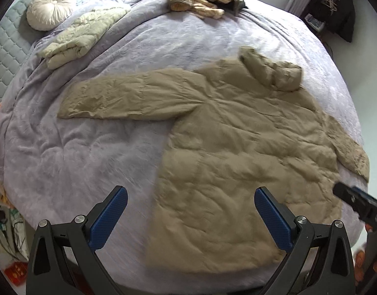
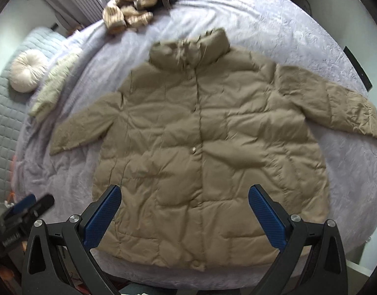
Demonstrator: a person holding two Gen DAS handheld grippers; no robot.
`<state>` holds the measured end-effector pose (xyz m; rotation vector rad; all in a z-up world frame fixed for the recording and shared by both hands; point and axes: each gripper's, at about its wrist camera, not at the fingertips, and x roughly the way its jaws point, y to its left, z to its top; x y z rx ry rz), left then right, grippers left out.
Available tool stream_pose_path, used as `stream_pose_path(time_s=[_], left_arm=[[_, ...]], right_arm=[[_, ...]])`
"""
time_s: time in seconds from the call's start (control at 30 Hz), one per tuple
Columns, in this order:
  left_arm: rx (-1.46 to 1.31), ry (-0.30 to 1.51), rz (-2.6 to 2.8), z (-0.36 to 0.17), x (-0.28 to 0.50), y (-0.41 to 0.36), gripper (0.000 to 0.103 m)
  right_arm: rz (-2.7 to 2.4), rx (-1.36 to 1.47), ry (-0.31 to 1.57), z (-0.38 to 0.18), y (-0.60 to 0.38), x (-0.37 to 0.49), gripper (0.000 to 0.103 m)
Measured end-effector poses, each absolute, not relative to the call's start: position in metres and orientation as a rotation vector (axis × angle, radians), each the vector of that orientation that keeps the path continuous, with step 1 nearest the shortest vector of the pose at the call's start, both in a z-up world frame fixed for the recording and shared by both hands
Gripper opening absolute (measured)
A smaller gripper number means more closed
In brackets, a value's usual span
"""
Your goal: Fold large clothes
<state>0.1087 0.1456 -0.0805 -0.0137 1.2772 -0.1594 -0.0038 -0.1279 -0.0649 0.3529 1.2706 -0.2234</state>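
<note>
The tan puffer jacket (image 2: 200,152) lay spread flat, front up, on the lavender bed (image 2: 274,24), both sleeves out and no fold made. The left claw (image 1: 191,217) and right claw (image 2: 184,215) hung above its hem, jaws apart and empty; all folding remained

Jacket (image 2: 203,152) flat on bed (image 2: 274,19), clothes pile (image 2: 134,7) behind it

Matt quilted cloth jacket (image 2: 200,147) on a soft, plush lilac bedspread (image 2: 274,19).
</note>
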Motion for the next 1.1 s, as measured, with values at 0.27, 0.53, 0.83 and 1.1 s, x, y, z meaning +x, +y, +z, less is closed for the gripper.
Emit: stream_pose_path(time_s=[0.27, 0.53, 0.83, 1.1], left_arm=[[-0.237, 1.266, -0.063, -0.142, 0.172, 0.236, 0.103], [-0.437, 1.237, -0.007, -0.208, 0.219, 0.308, 0.103], [-0.708, 1.149, -0.114, -0.266, 0.27, 0.343, 0.103], [-0.817, 1.108, -0.083, -0.316, 0.308, 0.361, 0.103]], right_arm=[[-0.217, 0.289, 1.374, -0.104, -0.078, 0.054, 0.103], [-0.114, 0.25, 1.365, -0.155, -0.037, 0.132, 0.073], [0.054, 0.296, 1.32, -0.211, 0.003, 0.199, 0.007], [0.141, 0.347, 1.337, -0.269, 0.02, 0.246, 0.007]])
